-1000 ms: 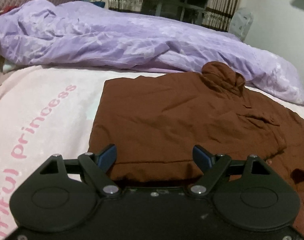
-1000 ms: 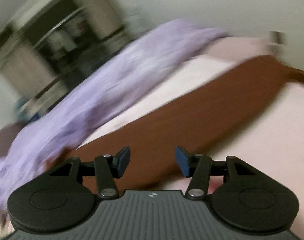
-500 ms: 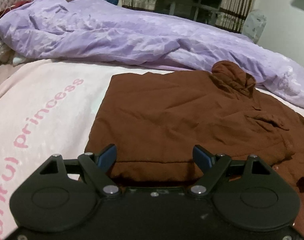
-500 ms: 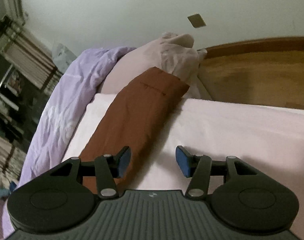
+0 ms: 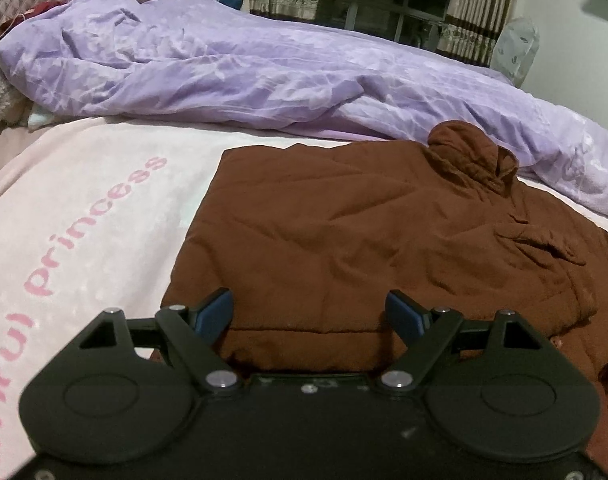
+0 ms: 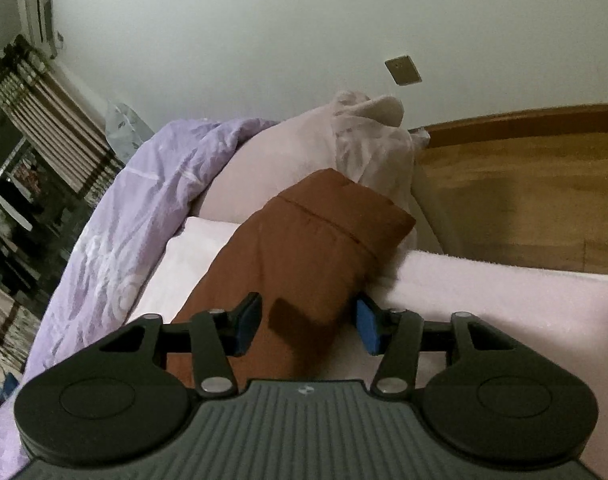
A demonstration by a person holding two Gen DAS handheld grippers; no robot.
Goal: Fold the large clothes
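Straddling brown sleeve [image 6: 304, 256], right gripper [image 6: 308, 325].

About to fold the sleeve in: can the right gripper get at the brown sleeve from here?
Probably yes. The right gripper has its jaws open with the brown sleeve lying between them, and nothing covers the cloth there.

We hold the left gripper [image 5: 309, 312] low and level, its two blue-padded fingers [image 5: 212, 309] spread wide apart with nothing between them. Our right gripper [image 6: 308, 322] is likewise parted, though less widely, its fingers [image 6: 368, 324] pointing forward and clamping nothing.
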